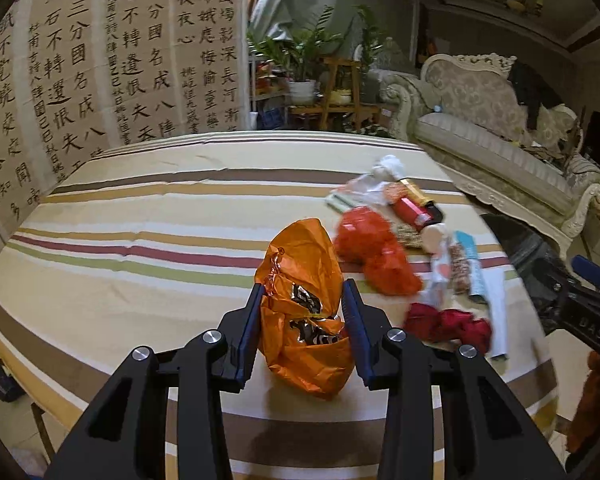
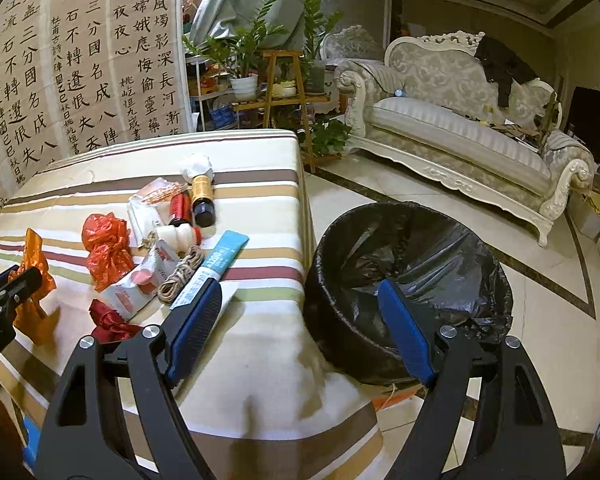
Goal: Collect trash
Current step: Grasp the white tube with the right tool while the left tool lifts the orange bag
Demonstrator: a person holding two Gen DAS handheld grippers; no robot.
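Your left gripper [image 1: 304, 304] is clamped on a crumpled orange foil wrapper [image 1: 304, 320], its blue-padded fingers [image 1: 252, 320] pressing both sides of the wrapper, which stands upright over the near part of the striped tablecloth [image 1: 140, 240]. In the right wrist view the same wrapper [image 2: 34, 280] shows at the far left of the table, with the black tip of the left gripper at it.

Your right gripper [image 2: 300, 320] hangs with its jaws spread wide and nothing between them, one finger over the right edge of the table and the other over the round bin lined with a black plastic bag [image 2: 412, 280], which stands on the tiled floor just beside the table's right side.

The rest of the trash lies in a loose cluster toward the right of the table: a crumpled red plastic bag [image 2: 106, 248], a dark red crumpled wrapper [image 2: 110, 320] near you, a white and pink packet [image 2: 140, 284], a coil of brown twine [image 2: 180, 276], a light blue flat sachet [image 2: 220, 260], a small white plastic bottle [image 2: 178, 236] lying on its side, a small red bottle [image 2: 180, 208], a brown glass bottle with a gold label [image 2: 202, 200] and a wad of white tissue [image 2: 196, 166] farthest away.
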